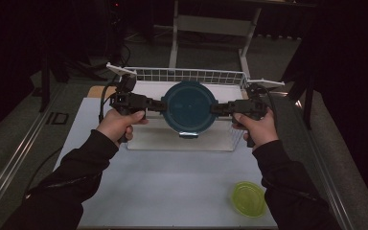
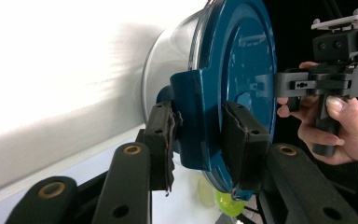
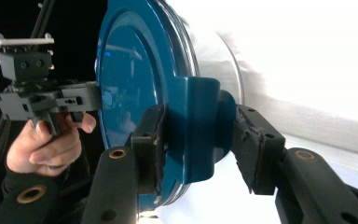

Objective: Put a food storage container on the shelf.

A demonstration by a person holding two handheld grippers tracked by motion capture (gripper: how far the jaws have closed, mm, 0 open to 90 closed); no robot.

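Observation:
A round container (image 1: 188, 106) with a blue lid (image 2: 237, 70) and a clear body (image 2: 168, 56) hangs tilted between my two grippers, over the back half of the table. My left gripper (image 1: 162, 105) is shut on the blue latch tab at its left side; in the left gripper view the pads (image 2: 242, 140) press on that tab from both sides. My right gripper (image 1: 216, 108) is shut on the opposite latch tab (image 3: 198, 126), one pad (image 3: 149, 140) on the lid face and the other behind the tab. Each gripper view shows the other hand and its gripper beyond the lid.
Below the container lies a white tray (image 1: 182, 140), and a white wire basket (image 1: 187, 75) stands behind it at the table's far edge. A lime-green bowl (image 1: 248, 198) sits at the front right of the pale table (image 1: 163, 182). Dark floor surrounds the table.

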